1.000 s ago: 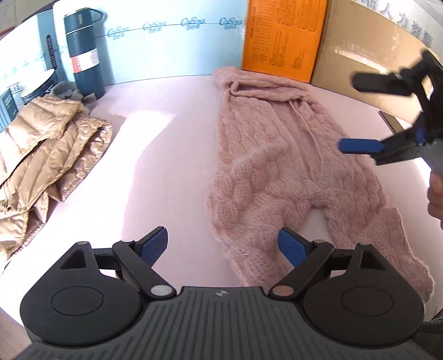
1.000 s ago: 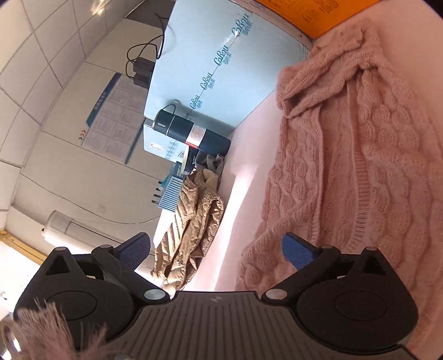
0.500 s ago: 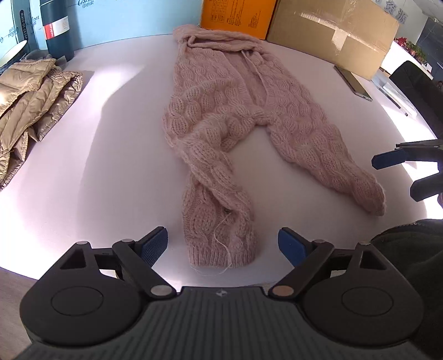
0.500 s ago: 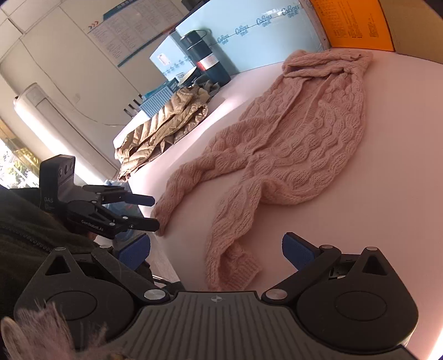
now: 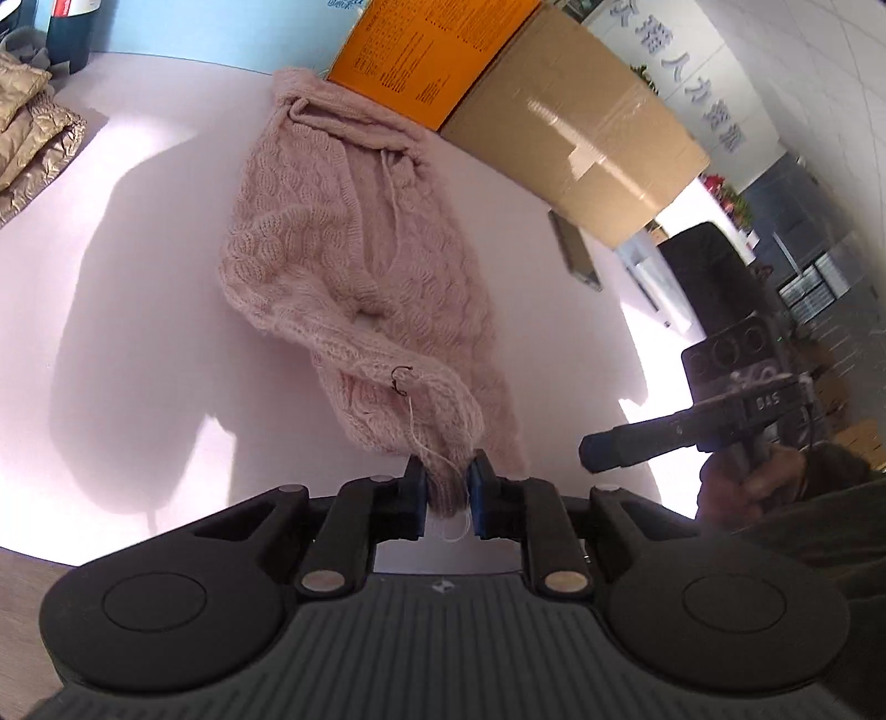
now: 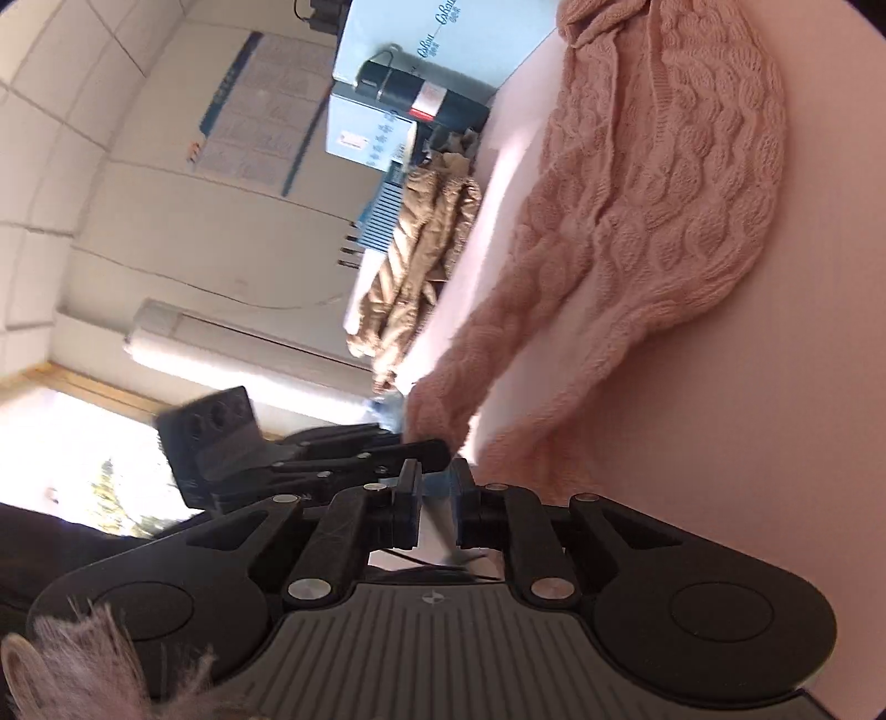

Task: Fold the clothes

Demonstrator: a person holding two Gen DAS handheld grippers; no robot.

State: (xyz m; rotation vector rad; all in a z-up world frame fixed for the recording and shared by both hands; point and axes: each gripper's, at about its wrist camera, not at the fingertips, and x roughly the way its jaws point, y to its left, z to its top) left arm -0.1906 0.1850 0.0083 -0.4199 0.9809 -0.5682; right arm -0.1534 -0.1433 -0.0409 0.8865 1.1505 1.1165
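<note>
Clamping on the cuff of the nearer leg, the left gripper [image 5: 447, 490] is seen with its jaws closing, the blue pads pressed into the hem of the pale pink cable-knit trousers [image 5: 354, 243] so that a tuft of fuzzy wool and a loose white thread are squeezed between them. The right gripper [image 6: 434, 498] is closing as well, yet in its own blurred view only table edge can be made out between the jaws, with the other cuff lying just beside them; whether any fabric has been caught cannot be told. From the left wrist view that gripper is seen side-on, carried in a person's hand [image 5: 736, 487] beside the second leg's end. Beyond the cuffs, the trousers are spread lengthwise over the pale pink tabletop [image 5: 138, 332], legs towards the near edge and drawstring waistband at the far end, touching the orange printed carton [image 5: 432, 50] and close to the taped brown cardboard box [image 5: 576, 127]. The knit is judged to be soft, light and stretchy, likely to sag and lengthen when lifted by one point, and its hairy surface should resist slipping in the pads. Both cuffs are therefore judged the right holds for carrying the legs up to the waistband. A small dark ring on the thread could snag. Further left, a quilted golden-beige jacket [image 5: 33, 138] lies well apart.
</note>
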